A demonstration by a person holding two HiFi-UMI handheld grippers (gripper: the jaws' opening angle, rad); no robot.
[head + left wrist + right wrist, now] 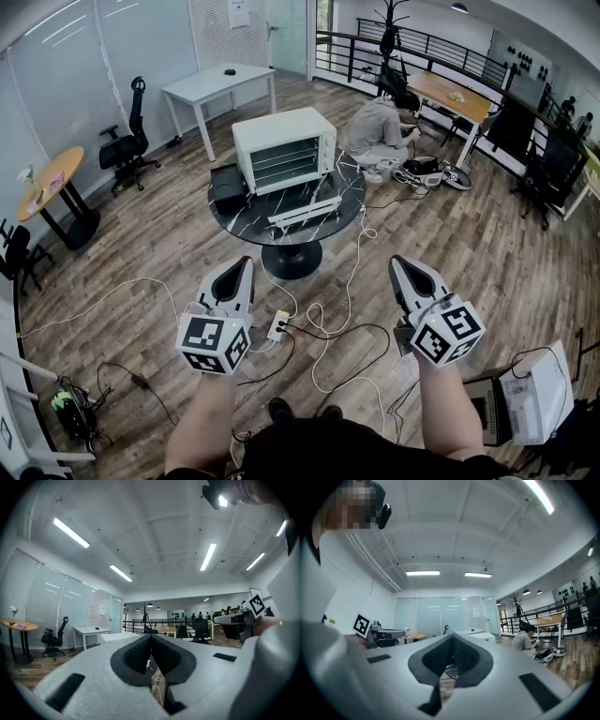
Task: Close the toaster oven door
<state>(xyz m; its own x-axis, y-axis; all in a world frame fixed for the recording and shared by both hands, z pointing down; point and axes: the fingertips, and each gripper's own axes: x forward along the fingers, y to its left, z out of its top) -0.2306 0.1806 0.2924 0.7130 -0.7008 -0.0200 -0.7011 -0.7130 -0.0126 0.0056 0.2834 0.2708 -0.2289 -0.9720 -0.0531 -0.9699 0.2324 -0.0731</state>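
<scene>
at the far left a round wooden table (49, 180) is seen, with a black office chair (127, 141) beside it and a white desk (217, 84) further back. a sheet (239, 12) is pinned on the glass wall above the desk; its print is too small to be read.

the left gripper (245, 264) is held low in the foreground, over the wood floor, with its marker cube (214, 344) nearest the camera. in the left gripper view the left gripper (151, 637) is seen clenched, its dark pads meeting at the tips with nothing grasped. a white power strip (278, 325) and loose cables lie on the floor between the two grippers.

the white oven (283, 148) is set on a round black marble table (234, 217) at the middle of the room, well apart from both grippers. its door (305, 211) is let down, open, towards the camera, so that the wire racks inside are shown. no brand or label can be made out on it. a black bag (228, 186) lies on the table just left of the oven.

the right gripper (398, 264) is held level with the left one, also well short of the table. in the right gripper view the right gripper (452, 638) is seen clenched and empty.

behind the oven, to the right, a person (380, 127) is crouched on the floor. a laptop (487, 410) and a white box (536, 392) lie at the lower right.
</scene>
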